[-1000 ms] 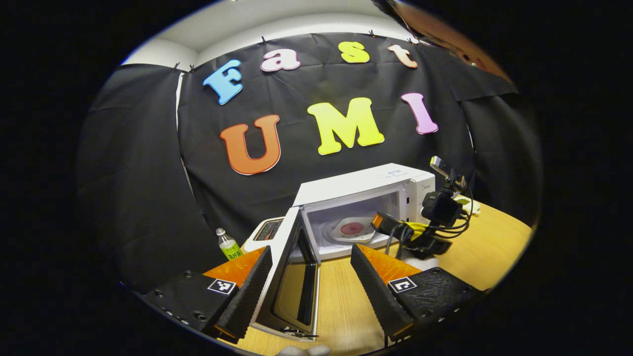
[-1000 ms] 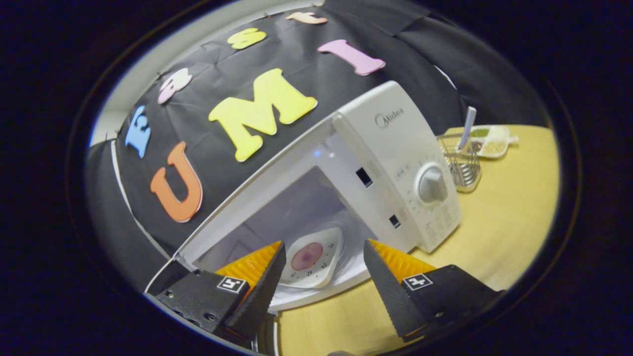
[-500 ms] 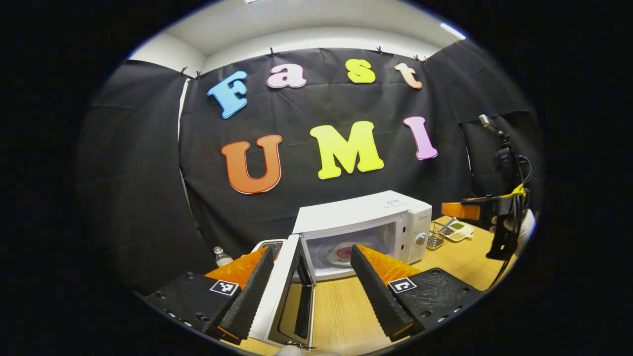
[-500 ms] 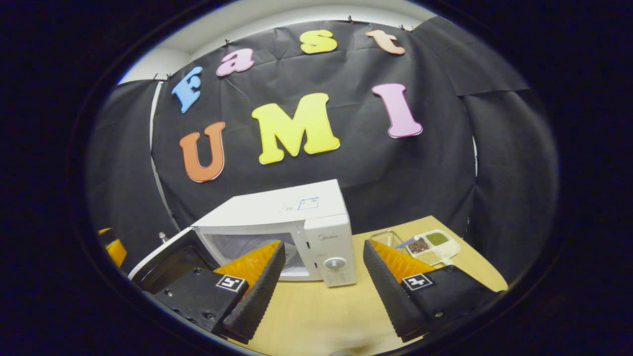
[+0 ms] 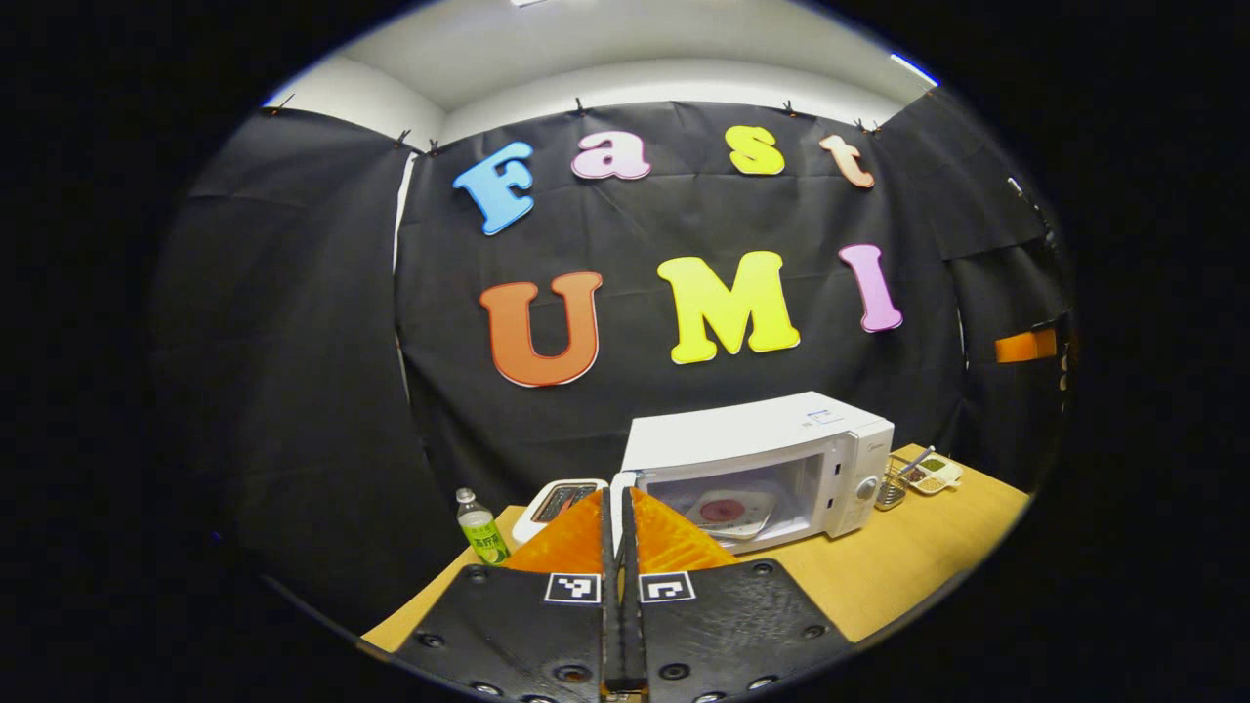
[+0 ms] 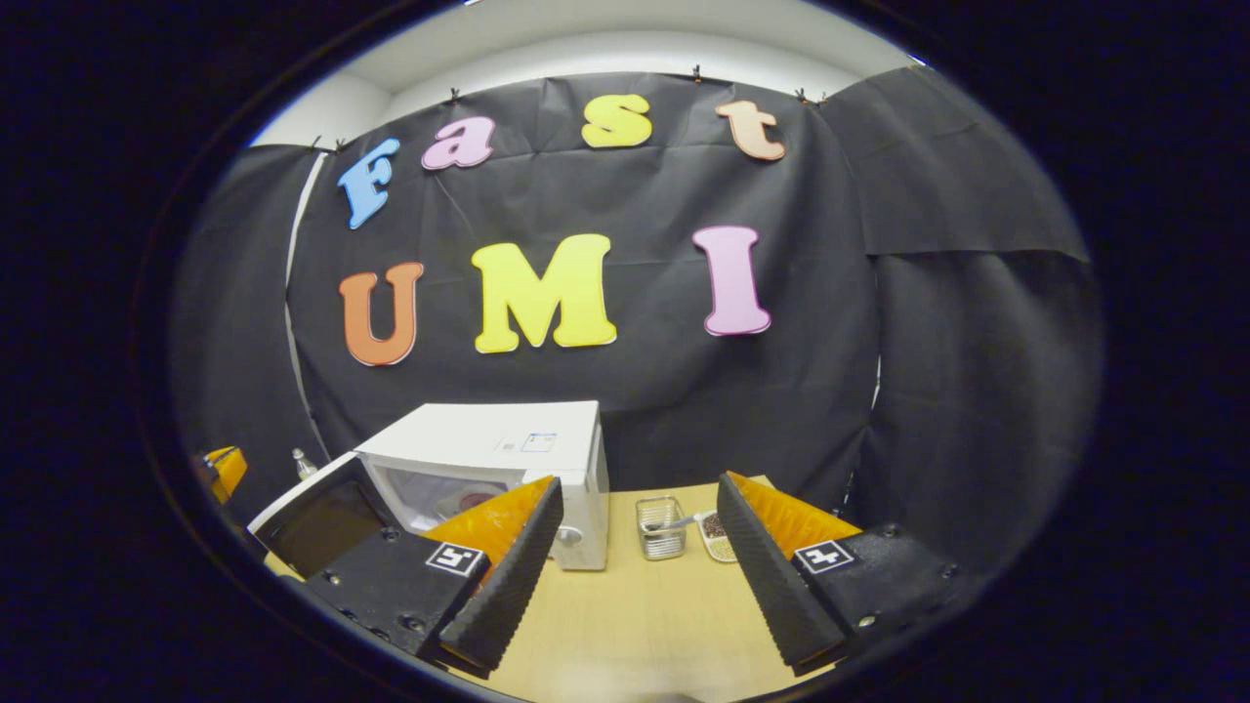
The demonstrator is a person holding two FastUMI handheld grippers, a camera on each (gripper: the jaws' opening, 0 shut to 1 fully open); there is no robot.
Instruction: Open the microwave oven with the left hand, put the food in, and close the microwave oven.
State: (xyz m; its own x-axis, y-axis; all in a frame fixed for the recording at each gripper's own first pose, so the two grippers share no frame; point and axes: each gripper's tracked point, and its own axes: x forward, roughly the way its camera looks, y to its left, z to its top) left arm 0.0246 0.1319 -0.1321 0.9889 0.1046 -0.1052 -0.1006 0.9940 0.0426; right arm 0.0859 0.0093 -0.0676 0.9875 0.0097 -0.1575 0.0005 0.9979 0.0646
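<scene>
Left gripper view, plate of food inside open microwave, beyond closed jaws.

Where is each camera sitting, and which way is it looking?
Left gripper view: rides on the left gripper, facing the white box-shaped microwave oven on the light wooden table; its own two fingers show at the bottom, pressed together.
Right gripper view: rides on the right gripper, facing the table with the microwave off to the left; its own fingers show at the bottom, spread apart.
Shared: both see the microwave with its dark-windowed door swung open and a white plate with a pink centre inside.
</scene>
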